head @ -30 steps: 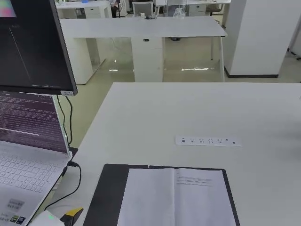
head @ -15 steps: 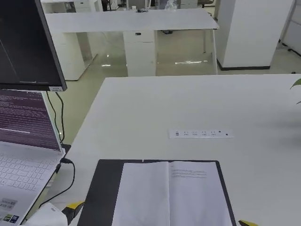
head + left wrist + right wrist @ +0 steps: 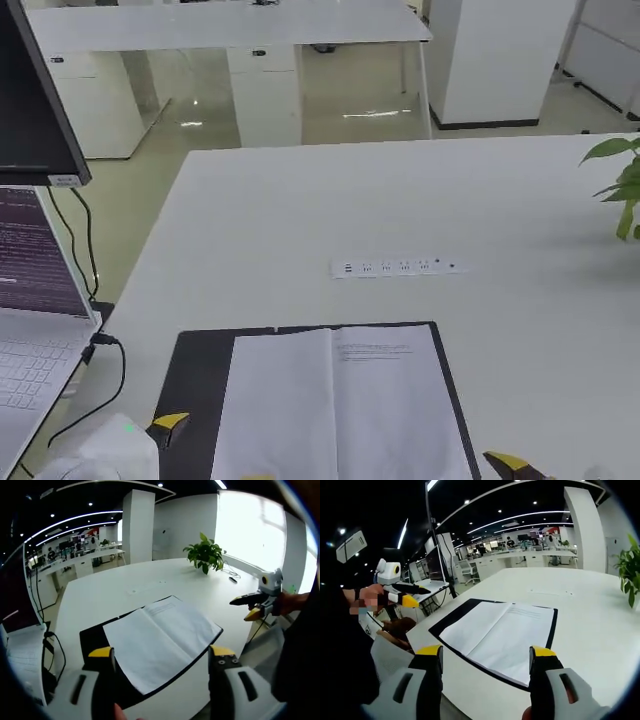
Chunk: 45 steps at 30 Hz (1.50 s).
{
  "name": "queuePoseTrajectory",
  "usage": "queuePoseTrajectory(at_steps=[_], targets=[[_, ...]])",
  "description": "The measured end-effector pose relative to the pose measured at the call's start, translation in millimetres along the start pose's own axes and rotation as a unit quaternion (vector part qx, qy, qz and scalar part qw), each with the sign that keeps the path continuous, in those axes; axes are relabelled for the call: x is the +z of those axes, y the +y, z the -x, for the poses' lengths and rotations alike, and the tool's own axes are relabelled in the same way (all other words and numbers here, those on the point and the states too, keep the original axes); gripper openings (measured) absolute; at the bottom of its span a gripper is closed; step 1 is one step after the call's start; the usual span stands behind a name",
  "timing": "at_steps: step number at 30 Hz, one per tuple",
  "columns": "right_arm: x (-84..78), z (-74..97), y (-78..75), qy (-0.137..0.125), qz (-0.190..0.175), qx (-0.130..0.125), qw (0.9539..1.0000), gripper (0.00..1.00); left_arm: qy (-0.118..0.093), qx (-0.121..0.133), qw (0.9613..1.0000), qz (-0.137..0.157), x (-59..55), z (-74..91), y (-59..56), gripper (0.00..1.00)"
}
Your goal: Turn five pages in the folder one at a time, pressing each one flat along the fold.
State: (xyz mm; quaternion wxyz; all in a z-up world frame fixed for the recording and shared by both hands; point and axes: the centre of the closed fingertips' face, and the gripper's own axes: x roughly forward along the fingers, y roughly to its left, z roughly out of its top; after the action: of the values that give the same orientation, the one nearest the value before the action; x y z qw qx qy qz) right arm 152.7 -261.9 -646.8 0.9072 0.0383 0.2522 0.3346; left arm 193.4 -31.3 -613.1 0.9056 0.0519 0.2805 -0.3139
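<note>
Folder (image 3: 195,400) lies open on tabletop (image 3: 300,200), near edge, between grippers. Left gripper (image 3: 161,652) and right gripper (image 3: 486,651): jaws spread, empty, clear of paper. Likely first turn: nip one sheet only at right page (image 3: 395,410) corner, then press along fold (image 3: 332,400).

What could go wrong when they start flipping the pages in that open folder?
The pages lie flat in a stack, so the right hand-held gripper, open now, might pinch two at once or crease one. The black cable runs close to the left edge of the folder; the left hand-held gripper might snag it.
</note>
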Motion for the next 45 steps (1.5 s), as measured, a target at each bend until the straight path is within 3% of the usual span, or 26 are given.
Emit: queuePoseTrajectory(at_steps=[10,15,26,34,45], targets=[[-0.4,-2.1,-3.2,0.003,-0.002,-0.002,1.0,0.7,0.0,-0.034,0.9993,-0.014,9.7,-32.5,-19.0,0.75],[-4.2,-3.9,-1.9,0.01,0.0,0.001,0.9999,0.7,0.012,-0.056,0.998,-0.027,7.8,-49.6,-30.9,0.75],[-6.0,-6.3,-1.9,0.014,-0.001,0.002,0.9999,0.69,0.022,-0.095,0.9939,-0.052,10.5,-82.2,-54.3,0.74],[-11.5,-9.1,4.1,0.023,0.001,0.007,0.9997,0.69,0.033,-0.121,0.9888,-0.08,10.6,-107.8,-71.8,0.73],[-15.0,-7.5,4.3,0.025,0.001,0.005,0.9997,0.69,0.048,-0.14,0.9851,-0.088,0.4,-134.8,-90.7,0.72]])
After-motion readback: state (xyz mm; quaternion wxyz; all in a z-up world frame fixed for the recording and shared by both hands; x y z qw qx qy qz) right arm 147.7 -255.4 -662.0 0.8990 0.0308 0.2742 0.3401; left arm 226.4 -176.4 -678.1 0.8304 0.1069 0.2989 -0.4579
